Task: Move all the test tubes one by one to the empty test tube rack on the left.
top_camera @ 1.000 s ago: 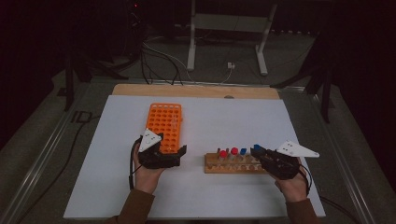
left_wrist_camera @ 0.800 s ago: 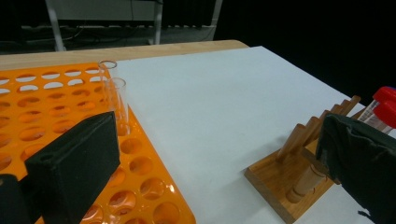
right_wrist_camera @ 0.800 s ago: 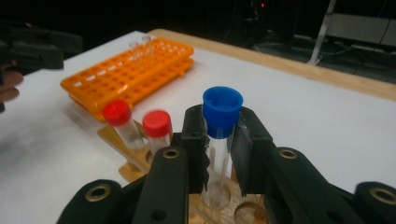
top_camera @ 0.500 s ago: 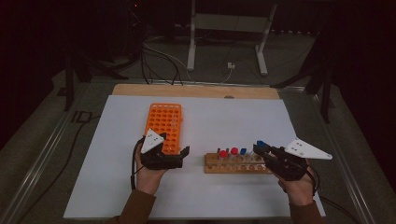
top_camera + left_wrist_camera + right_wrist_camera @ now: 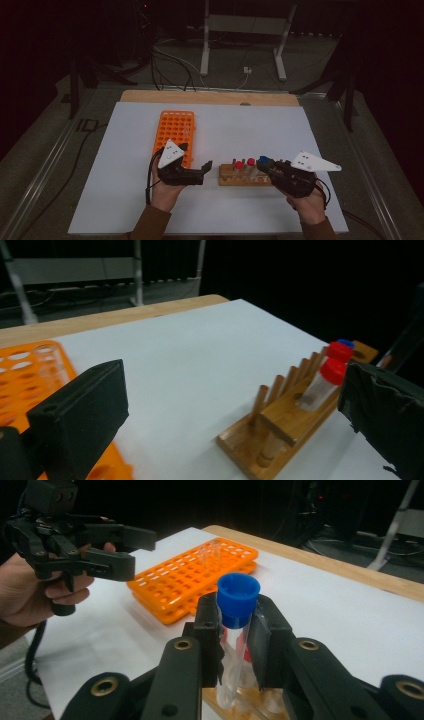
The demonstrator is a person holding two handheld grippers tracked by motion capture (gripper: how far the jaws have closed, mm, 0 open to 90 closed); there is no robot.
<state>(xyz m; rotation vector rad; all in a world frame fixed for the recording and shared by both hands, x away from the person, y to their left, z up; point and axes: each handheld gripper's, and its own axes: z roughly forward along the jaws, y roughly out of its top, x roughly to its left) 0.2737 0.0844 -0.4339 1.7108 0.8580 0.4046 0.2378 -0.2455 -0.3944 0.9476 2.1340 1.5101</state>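
Observation:
A wooden rack (image 5: pixel 245 176) lies at the front middle of the white sheet and holds two red-capped tubes (image 5: pixel 239 165). My right gripper (image 5: pixel 267 166) is at the rack's right end, shut on a clear blue-capped tube (image 5: pixel 238 600) held upright just above the rack. An orange tube rack (image 5: pixel 176 132) sits to the left with one clear tube (image 5: pixel 212 555) in it. Between the two racks my left gripper (image 5: pixel 196 156) hovers open, with nothing in its jaws. The left gripper view faces the wooden rack (image 5: pixel 290 415) and its red caps (image 5: pixel 334 371).
White sheet (image 5: pixel 250 125) covers the table, with a wooden strip (image 5: pixel 210 97) along the far edge. Cables and a metal stand (image 5: pixel 240 30) lie on the dark floor beyond. A hand (image 5: pixel 30 595) holds the left gripper near the orange rack.
My right gripper has shifted a little: first to the right, then back left with the blue-capped tube. The left gripper has stayed open and almost still.

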